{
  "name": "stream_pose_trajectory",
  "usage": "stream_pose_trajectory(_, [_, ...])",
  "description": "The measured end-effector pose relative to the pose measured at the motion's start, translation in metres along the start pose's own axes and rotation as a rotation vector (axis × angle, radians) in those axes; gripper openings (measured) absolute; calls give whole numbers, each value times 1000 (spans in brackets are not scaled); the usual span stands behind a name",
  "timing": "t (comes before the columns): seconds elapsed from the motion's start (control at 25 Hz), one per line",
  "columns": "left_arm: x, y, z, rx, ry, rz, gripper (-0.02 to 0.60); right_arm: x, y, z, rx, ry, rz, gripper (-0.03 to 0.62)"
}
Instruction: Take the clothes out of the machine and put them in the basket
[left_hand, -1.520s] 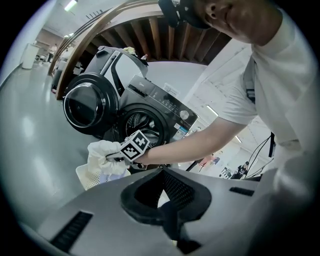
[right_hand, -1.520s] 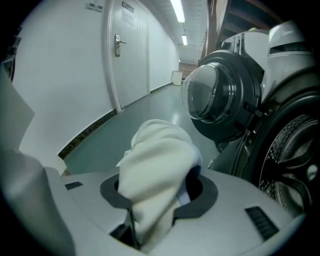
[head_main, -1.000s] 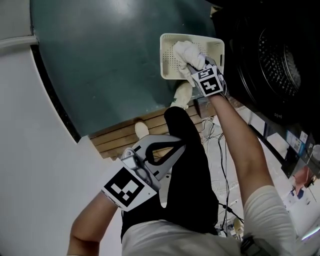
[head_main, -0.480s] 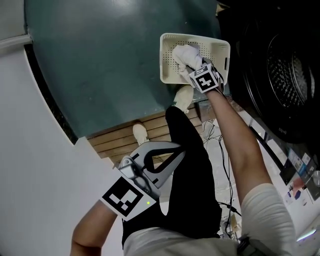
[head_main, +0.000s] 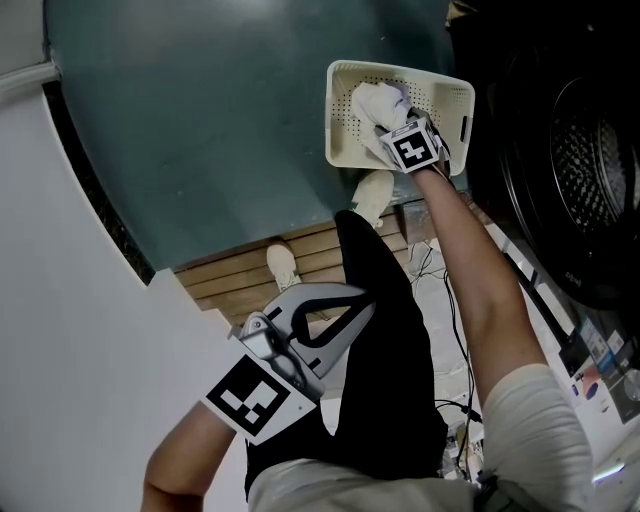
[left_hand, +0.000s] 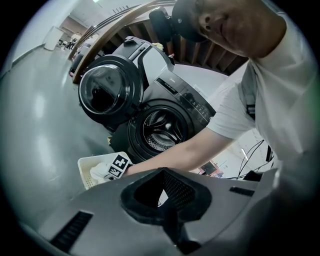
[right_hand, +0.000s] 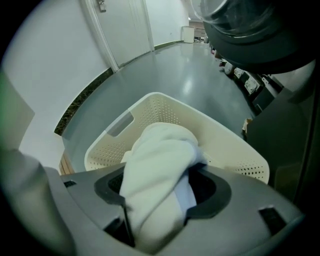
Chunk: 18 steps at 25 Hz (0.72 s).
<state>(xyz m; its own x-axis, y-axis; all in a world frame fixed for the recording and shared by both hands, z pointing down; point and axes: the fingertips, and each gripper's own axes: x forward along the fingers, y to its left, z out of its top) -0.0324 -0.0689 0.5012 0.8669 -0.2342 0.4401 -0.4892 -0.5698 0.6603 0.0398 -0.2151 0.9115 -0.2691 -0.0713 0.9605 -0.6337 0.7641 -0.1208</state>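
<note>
Here, in the head view, the right gripper (head_main: 392, 128) is pointing steeply down into the cream perforated plastic basket (head_main: 340, 120) on the dark green floor (head_main: 200, 120). A white bundled cloth (head_main: 377, 100) is lying right at its tips, inside the basket's rim. The black front-loading washing machine (head_main: 580, 170) is standing just beside the basket. The left gripper (head_main: 362, 300) is hanging well apart from both, close to the person's body, so the right hand is by far the nearer to the drop.

In the left gripper view, the left gripper (left_hand: 160, 172) is sitting with its jaws together and nothing between them. It is looking past them at the machine's open drum (left_hand: 160, 131), the swung-out door (left_hand: 105, 92) and the basket (left_hand: 85, 172).

In the right gripper view, the right gripper (right_hand: 160, 172) is opening its jaws. The cloth (right_hand: 160, 165) is filling the gap between them, its long axis running along the line the gripper is pointing. The basket (right_hand: 235, 150) is lying directly beyond the cloth, so it is probably dropping straight in
</note>
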Motion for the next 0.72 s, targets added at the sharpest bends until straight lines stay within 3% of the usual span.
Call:
stream_pose_trajectory(0.32, [-2,-2,5,11,10,-14,-2,-8,1,-3,40,-9,23,302])
stream_pose_trajectory(0.72, [-17,-35,22,72,13,-41,-2,-63,1,7,80,-52,7,302])
